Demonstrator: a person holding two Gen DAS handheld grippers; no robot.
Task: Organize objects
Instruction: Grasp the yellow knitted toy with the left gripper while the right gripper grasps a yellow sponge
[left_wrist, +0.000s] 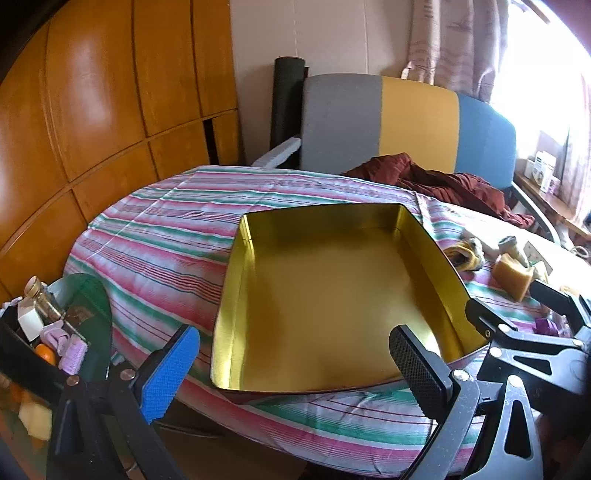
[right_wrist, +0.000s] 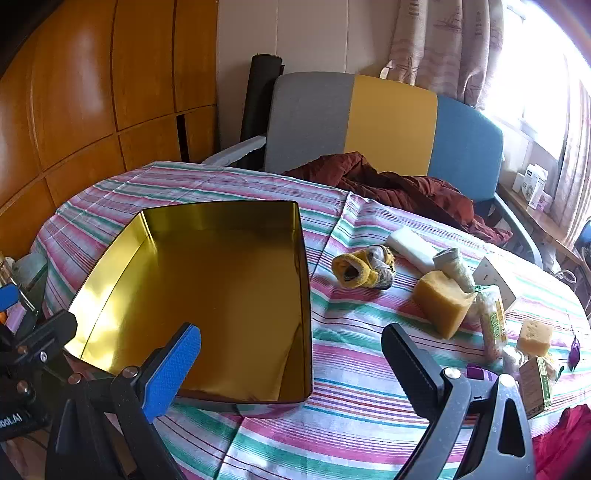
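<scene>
Nothing packed yet: my tin (right_wrist: 221, 302) sits empty, sock (right_wrist: 364, 271), sponge (right_wrist: 441, 302) and cheese (right_wrist: 535, 338) wait at three o'clock; both grippers (left_wrist: 295, 373) (right_wrist: 291, 369) released, holding nothing.

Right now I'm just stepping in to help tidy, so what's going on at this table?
A person holds two grippers over a table with a striped cloth, and neither holds anything. The left gripper and right gripper both hang open. The gold rectangular metal tin sits empty on the cloth. To its right lie loose things not yet sorted: a yellow and grey rolled sock, a yellow sponge block, a white folded cloth and some small packets. Nothing has gone into the tin so far.
</scene>
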